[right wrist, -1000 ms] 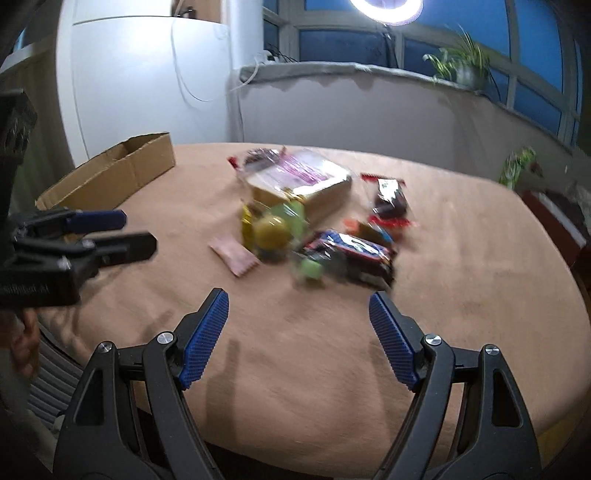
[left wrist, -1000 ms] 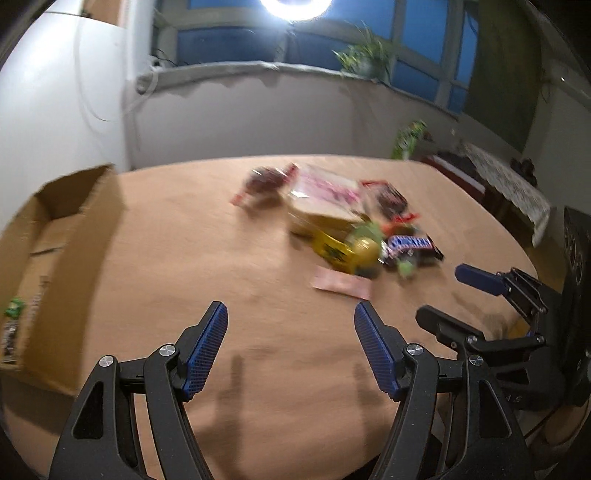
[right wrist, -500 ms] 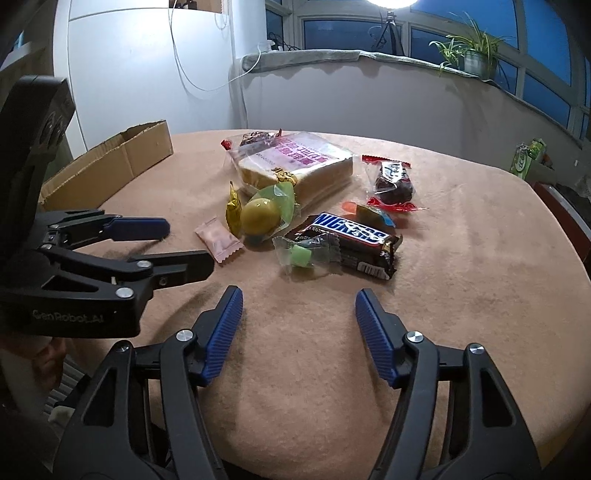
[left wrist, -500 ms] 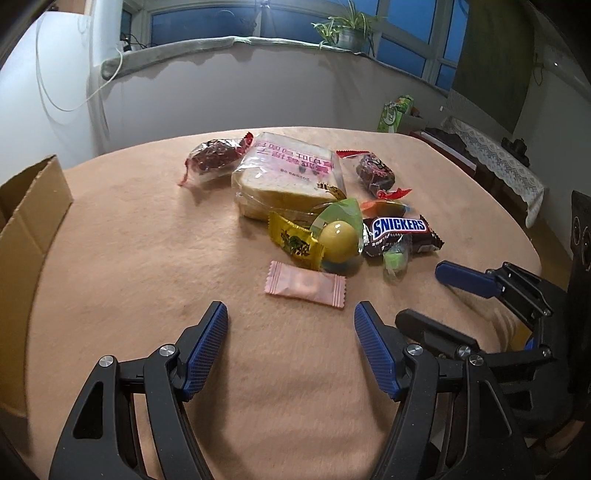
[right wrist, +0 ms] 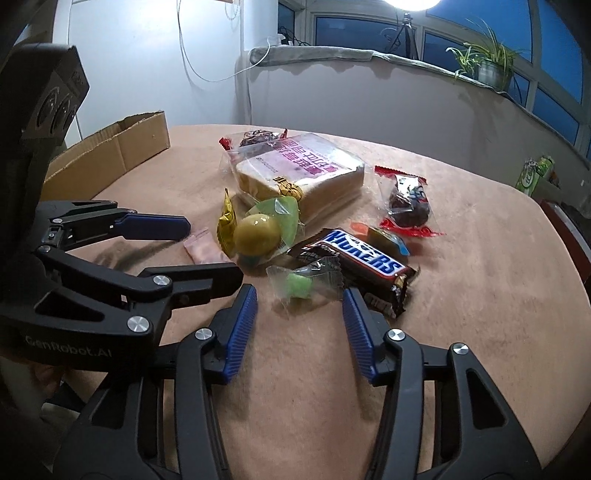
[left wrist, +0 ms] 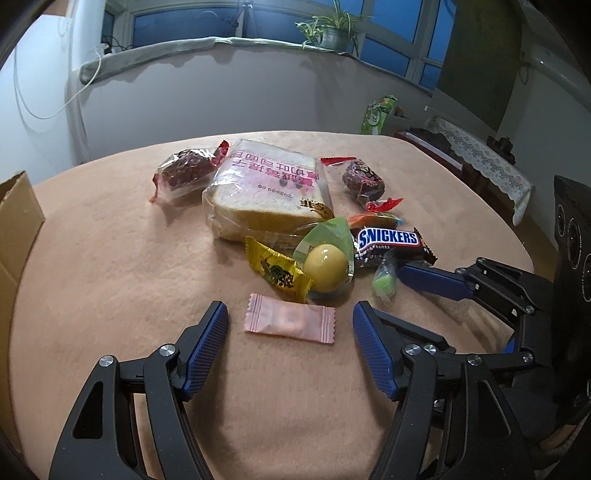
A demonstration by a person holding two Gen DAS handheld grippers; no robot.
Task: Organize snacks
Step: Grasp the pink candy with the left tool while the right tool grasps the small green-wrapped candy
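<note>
Table [left wrist: 110, 258], round-edged, covered in a tan cloth, bearing a cluster of snacks toward its middle. Left gripper [left wrist: 290, 325]: jaws apart and closing, nothing pinched; the pink wrapped sweet [left wrist: 290, 319] lies flat on the cloth between the two blue fingers [left wrist: 207, 343], clear of both pads. Right gripper [right wrist: 299, 321]: jaws narrowing, not yet pressing on anything; the green sweet in clear wrapper [right wrist: 301, 284] lies just ahead of the fingertips, roughly in line with the gap, its wrapper close to the right-hand finger [right wrist: 356, 332]. Snickers bar [right wrist: 360, 264]: lies touching the green sweet's wrapper, one end just beside the right gripper's right-hand finger. Yellow ball in green wrapper [left wrist: 327, 267] and yellow packet [left wrist: 279, 271]: side by side, just beyond the pink sweet. Bagged sliced bread [left wrist: 269, 192]: behind these, nearer the table's far edge. Two clear bags of dark red fruit: one [left wrist: 184, 171] left of the bread, one [left wrist: 362, 179] right of it. Small orange-and-blue packet [right wrist: 384, 236]: between the Snickers bar and the right-hand fruit bag. Cardboard box [right wrist: 110, 151]: open, at the table's left edge, well apart from the snacks. Potted plant [left wrist: 330, 31]: on the window ledge behind.
</note>
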